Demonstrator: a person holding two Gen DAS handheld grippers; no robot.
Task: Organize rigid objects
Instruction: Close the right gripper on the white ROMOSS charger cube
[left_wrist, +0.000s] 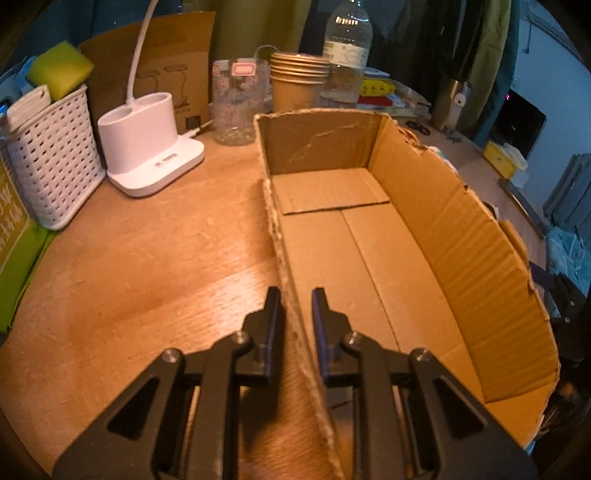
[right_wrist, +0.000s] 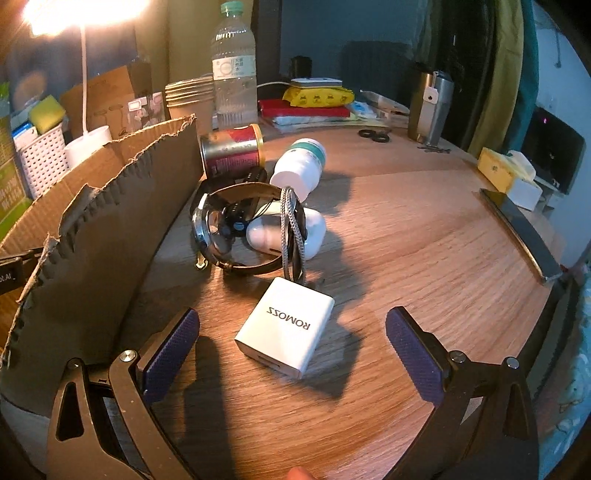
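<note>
While your left hand-held gripper (left_wrist: 295, 306) pinches cardboard box (left_wrist: 424, 206) wall steady, right hand-held gripper (right_wrist: 291, 332) gapes empty over ROMOZZ charger (right_wrist: 286, 326); next, drop lower, close on its sides.

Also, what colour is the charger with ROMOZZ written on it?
White, with dark lettering; the charger shows best in the right wrist view.

A: What does the left gripper (left_wrist: 295, 306) have hold of?

B: The near wall of the cardboard box (left_wrist: 369, 266); one of its fingers (left_wrist: 271, 321) is outside, the other inside, pinched on the edge.

A: Anything in the box?

B: Only its bare floor flaps.

A: And beside it?

B: On the table (left_wrist: 147, 280), a white lamp base (left_wrist: 147, 147), a white basket (left_wrist: 51, 158), paper cups (left_wrist: 299, 79) and a water bottle (left_wrist: 347, 51).
</note>
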